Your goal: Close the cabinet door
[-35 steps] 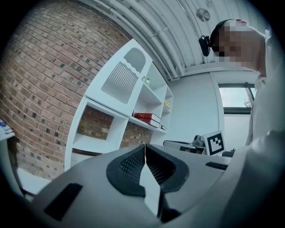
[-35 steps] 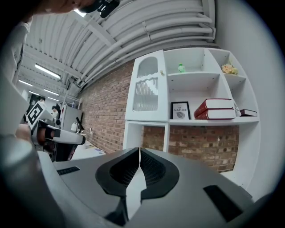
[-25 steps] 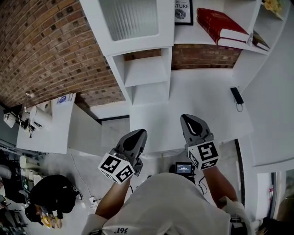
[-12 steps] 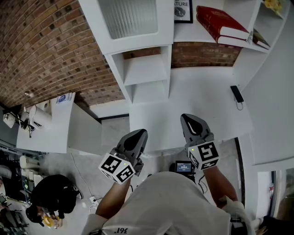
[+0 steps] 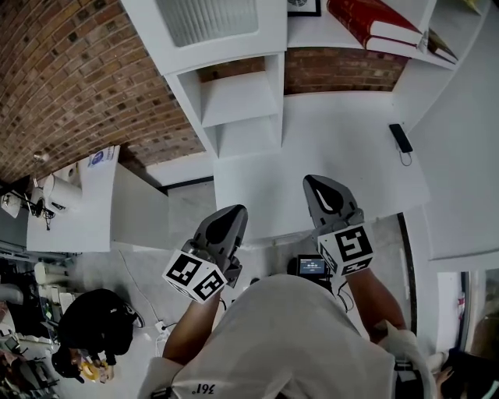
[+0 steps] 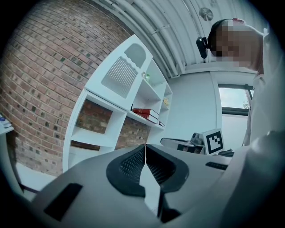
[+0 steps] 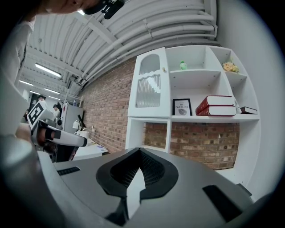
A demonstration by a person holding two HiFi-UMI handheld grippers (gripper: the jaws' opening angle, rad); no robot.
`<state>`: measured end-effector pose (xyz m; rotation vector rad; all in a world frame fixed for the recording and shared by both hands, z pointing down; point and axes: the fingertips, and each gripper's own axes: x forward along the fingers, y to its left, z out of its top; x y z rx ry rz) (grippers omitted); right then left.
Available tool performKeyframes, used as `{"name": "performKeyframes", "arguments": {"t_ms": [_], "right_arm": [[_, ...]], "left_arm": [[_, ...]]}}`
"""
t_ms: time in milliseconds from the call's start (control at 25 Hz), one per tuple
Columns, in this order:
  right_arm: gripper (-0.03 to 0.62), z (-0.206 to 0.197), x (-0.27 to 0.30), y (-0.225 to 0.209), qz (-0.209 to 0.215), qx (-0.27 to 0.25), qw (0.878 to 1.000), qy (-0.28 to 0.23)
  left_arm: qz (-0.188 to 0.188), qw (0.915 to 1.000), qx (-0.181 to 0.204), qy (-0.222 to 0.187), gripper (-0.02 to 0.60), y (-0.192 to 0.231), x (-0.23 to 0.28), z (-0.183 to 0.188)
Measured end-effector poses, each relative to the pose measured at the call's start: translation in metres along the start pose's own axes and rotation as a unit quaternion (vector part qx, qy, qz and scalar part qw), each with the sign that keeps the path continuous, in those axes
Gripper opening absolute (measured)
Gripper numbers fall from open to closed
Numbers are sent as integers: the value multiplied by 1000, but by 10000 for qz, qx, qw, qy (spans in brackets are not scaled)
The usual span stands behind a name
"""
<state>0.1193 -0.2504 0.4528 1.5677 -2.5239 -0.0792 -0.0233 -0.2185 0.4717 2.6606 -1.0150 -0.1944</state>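
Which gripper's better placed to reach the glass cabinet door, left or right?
Left, probably. The cabinet door sits at the upper left of the shelf unit, more in line with the left gripper than the right gripper. Both are shut, empty and well short of it.

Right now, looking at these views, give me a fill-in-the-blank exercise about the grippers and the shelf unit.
The jaws of the left gripper and the right gripper are both ____.
The books beside the framed picture are ____.
The wall behind the white shelf unit is ____.
Missing words: shut; red; brick.
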Motion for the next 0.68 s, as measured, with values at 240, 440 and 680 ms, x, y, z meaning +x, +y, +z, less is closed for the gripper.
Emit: {"name": "performKeyframes", "arguments": {"t_ms": [240,440,680], "right_arm": [[26,9,4,-4,-19,-18,10000,-68],[26,18,4,-5,-10,-133,9998,-178],[26,9,6,-1,36,-18,9998,-190]], "left_arm": [[-25,10000,-13,8,15,-1,4,3],[-64,10000,-10,9,15,-4,6,6],[-34,10000,47,37,15,-5,7,-5]]}}
